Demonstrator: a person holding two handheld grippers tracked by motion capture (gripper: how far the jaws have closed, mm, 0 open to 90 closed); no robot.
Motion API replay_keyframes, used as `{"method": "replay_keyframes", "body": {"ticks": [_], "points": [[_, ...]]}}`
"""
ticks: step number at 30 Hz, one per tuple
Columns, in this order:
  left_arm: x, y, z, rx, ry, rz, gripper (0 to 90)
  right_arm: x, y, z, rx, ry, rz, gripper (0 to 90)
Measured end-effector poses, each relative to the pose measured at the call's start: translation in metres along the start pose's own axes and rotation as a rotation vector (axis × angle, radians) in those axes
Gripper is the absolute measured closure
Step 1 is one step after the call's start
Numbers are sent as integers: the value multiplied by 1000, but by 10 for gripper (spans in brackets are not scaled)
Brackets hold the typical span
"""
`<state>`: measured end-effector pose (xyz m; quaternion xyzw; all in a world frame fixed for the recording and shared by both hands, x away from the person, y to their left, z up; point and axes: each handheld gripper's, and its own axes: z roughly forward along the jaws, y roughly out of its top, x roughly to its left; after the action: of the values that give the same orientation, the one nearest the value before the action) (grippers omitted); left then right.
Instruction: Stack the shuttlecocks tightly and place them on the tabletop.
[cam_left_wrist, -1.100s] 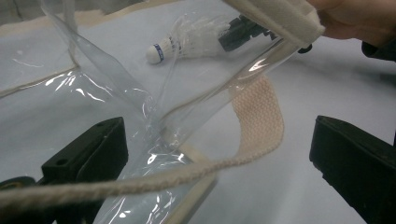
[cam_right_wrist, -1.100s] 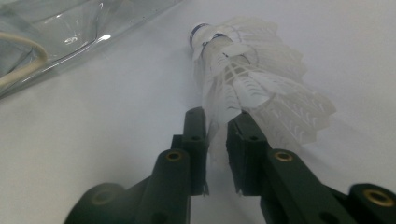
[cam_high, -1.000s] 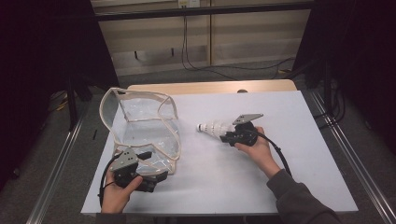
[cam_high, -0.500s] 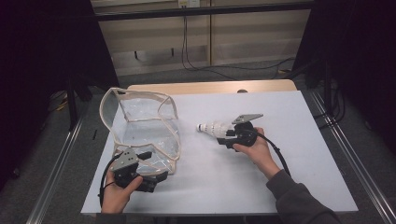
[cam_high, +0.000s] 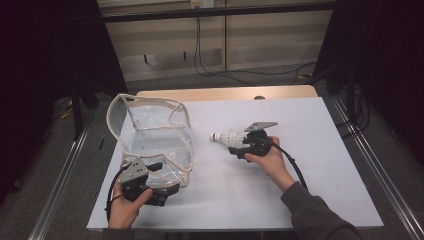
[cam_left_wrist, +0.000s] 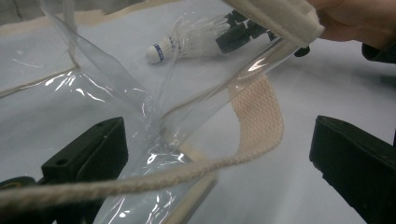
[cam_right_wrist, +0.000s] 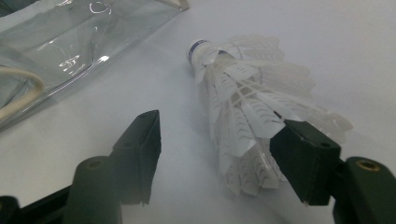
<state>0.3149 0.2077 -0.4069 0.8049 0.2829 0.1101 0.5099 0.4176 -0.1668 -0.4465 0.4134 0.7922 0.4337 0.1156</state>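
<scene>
A white feather shuttlecock (cam_high: 226, 136) lies on the white table (cam_high: 310, 190), with its cork tip pointing left toward a clear plastic bag (cam_high: 150, 131) with beige trim. My right gripper (cam_high: 236, 144) reaches in from the right. Its jaws have just been opening and straddle the feathers (cam_right_wrist: 247, 107) without pressing on them. The right gripper (cam_right_wrist: 217, 135) is open. At the bag's front corner, my left gripper (cam_high: 162, 177) stands with its jaws wide apart. The bag's clear wall (cam_left_wrist: 93, 93) and a beige strap (cam_left_wrist: 257, 116) hang loose between the left gripper's (cam_left_wrist: 217, 140) jaws.
The bag stands open on the left half of the table, its mouth facing up. A wooden strip (cam_high: 225, 93) borders the table's far edge. Metal rails (cam_high: 370, 165) run along both sides. Cables trail from both grippers.
</scene>
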Motion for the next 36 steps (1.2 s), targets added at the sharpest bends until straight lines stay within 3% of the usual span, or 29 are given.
{"method": "replay_keyframes", "body": {"ticks": [6,16,25,36], "points": [[0,0,0,-2,-1,-2,43,2,1,3,-2,-11,16,259],[0,0,0,-2,-3,0,43,7,2,13,-3,-19,34,238],[1,0,-1,-2,-6,-2,43,9,2,19,-12,-53,43,315],[1,-1,0,-7,-10,-3,43,13,4,23,-28,-62,48,455]]}}
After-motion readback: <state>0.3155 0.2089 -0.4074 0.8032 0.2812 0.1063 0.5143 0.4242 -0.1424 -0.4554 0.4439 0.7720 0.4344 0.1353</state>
